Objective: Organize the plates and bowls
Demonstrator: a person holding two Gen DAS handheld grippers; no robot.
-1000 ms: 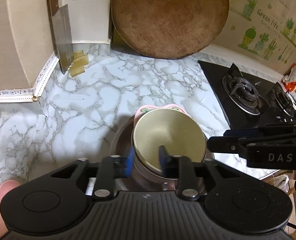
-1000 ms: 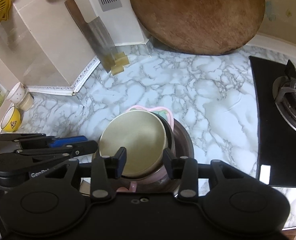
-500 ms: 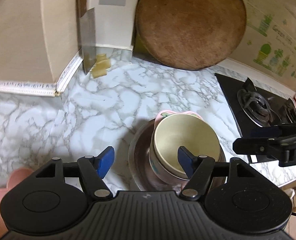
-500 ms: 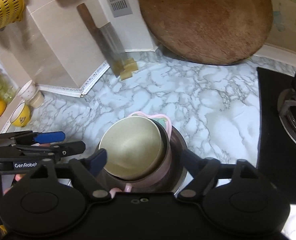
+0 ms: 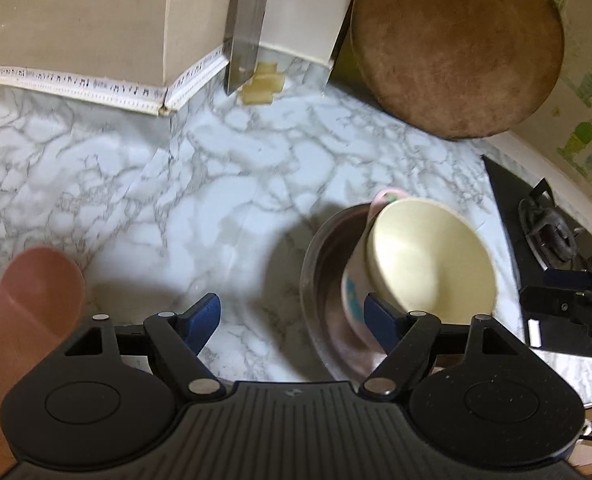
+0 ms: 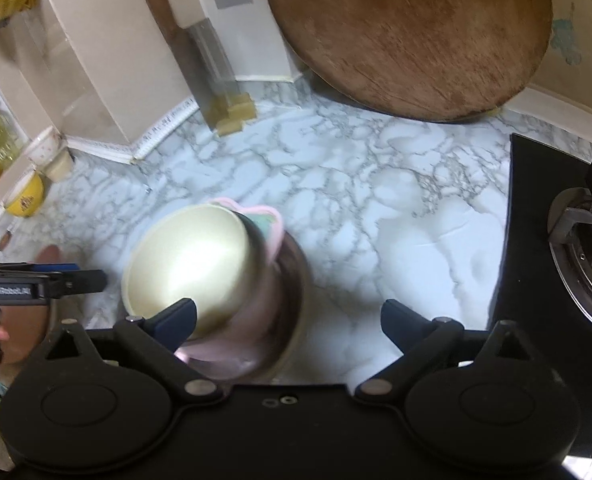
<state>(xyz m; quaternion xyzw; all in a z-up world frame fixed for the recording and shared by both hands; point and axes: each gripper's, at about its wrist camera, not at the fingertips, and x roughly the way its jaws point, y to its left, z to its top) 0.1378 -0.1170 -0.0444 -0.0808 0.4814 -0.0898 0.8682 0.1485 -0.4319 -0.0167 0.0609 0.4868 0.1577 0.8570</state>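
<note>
A cream bowl (image 5: pixel 432 256) sits tilted in a pink bowl (image 5: pixel 354 292), which sits in a steel bowl (image 5: pixel 324 264) on the marble counter. The stack also shows in the right wrist view, with the cream bowl (image 6: pixel 188 264) on top. My left gripper (image 5: pixel 292 320) is open and empty, just left of the stack. My right gripper (image 6: pixel 288 320) is open and empty, to the right of the stack. A pink bear-shaped plate (image 5: pixel 24 300) lies at the lower left, partly hidden by the left gripper body.
A round wooden board (image 5: pixel 456 44) and a cleaver (image 5: pixel 244 40) lean at the back wall. A gas stove (image 6: pixel 568 232) lies on the right. Yellow cups (image 6: pixel 24 196) stand on the far left. The counter's front edge is close below the stack.
Both grippers have let go of the cream bowl and opened wide. The left one moved left, the right one moved right. The stack stays on the counter.
</note>
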